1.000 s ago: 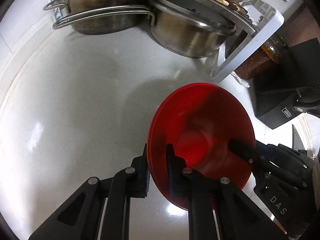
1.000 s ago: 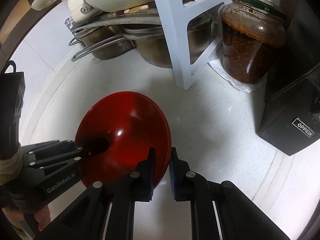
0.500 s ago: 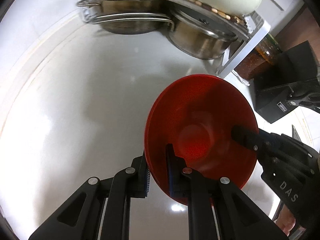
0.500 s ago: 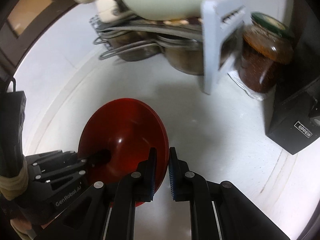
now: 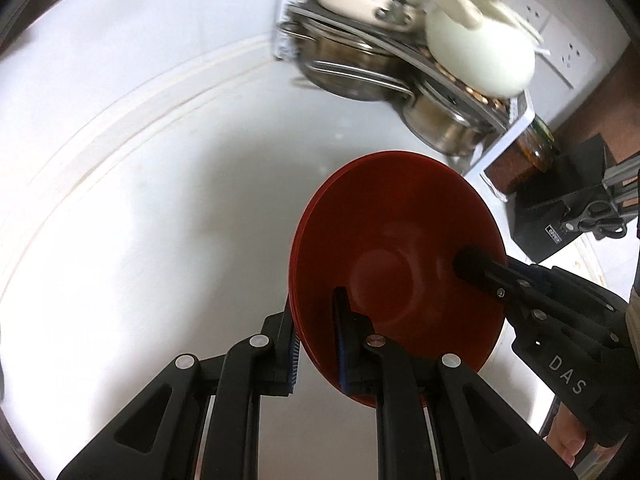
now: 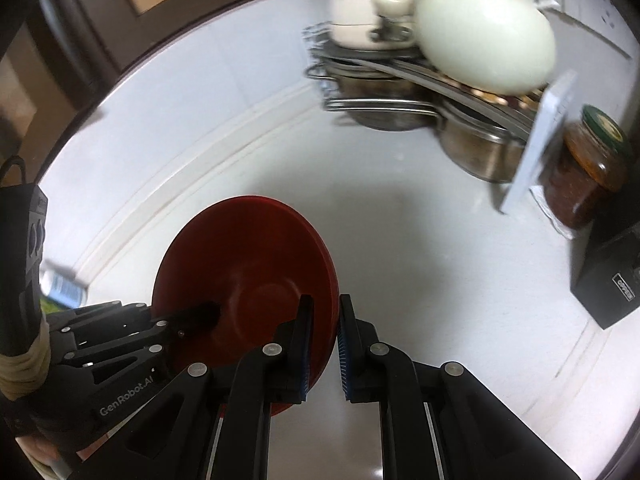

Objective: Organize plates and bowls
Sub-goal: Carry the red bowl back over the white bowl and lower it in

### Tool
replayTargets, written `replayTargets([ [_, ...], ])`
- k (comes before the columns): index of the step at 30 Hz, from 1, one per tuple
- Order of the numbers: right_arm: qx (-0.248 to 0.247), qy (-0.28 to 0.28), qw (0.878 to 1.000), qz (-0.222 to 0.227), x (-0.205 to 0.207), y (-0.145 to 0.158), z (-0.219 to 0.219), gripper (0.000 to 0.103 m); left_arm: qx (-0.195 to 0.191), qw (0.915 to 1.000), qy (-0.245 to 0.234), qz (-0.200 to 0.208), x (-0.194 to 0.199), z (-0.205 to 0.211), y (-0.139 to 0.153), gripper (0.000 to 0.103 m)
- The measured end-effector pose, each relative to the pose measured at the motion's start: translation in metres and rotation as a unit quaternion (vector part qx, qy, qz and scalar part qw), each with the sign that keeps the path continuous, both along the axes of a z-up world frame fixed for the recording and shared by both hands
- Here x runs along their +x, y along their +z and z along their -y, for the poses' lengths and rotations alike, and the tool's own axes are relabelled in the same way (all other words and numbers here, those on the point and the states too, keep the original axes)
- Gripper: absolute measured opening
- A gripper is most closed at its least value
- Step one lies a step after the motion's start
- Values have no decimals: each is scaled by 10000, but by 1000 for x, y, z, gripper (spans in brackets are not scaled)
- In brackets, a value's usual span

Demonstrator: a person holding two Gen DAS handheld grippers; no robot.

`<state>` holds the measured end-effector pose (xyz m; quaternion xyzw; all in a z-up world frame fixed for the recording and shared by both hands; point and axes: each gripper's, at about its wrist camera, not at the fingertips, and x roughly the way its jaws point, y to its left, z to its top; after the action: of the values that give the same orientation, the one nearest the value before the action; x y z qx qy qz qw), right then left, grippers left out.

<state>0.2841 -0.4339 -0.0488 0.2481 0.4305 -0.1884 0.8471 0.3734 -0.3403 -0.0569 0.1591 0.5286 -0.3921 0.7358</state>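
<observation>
Red bowl [image 5: 400, 248] held clear above the white worktop [image 5: 160, 220], tilted so its inside faces both cameras. Looks like more than 1 bowl nested, judging by stacked rim lines on its left edge; exact count cannot be told.

Left hand-held gripper [image 5: 316, 344]: pinching the bowl's near-left rim, 1 finger inside the wall, 1 outside. Right hand-held gripper [image 6: 324, 344]: pinching the opposite rim the same way, inner finger against the inside, outer finger just outside the edge. In the left wrist view the right one enters from the right, its black fingertip lying on the bowl's inner wall.

Behind the bowl, well apart: a dish rack [image 6: 528, 152] with white side panels. Steel pots [image 6: 384, 100] sit on its lower level; a pale upturned bowl [image 6: 484, 36] and other cream crockery on top, blurred. Just right of the rack: a glass jar [image 6: 584, 176] of reddish-brown contents with a green lid. Further right: a black box [image 6: 608, 276] with a small label, unreadable. Wall sockets [image 5: 568, 52] above the rack.
</observation>
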Motion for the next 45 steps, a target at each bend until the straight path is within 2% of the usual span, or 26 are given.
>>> replayTargets([
  [15, -108, 673, 9976, 123, 8, 25, -83, 13, -137, 9973, 700, 163, -6, -98, 22, 16],
  [32, -213, 1181, 9926, 206, 7, 40, -175, 13, -248, 9927, 1146, 291, -12, -196, 38, 16],
  [37, -199, 1328, 9908, 169, 5, 37, -196, 13, -254, 9913, 1259, 292, -19, -221, 38, 16],
  [45, -217, 1559, 9875, 76, 2, 19, -223, 13, -245, 9892, 1442, 65, -23, -255, 25, 16],
])
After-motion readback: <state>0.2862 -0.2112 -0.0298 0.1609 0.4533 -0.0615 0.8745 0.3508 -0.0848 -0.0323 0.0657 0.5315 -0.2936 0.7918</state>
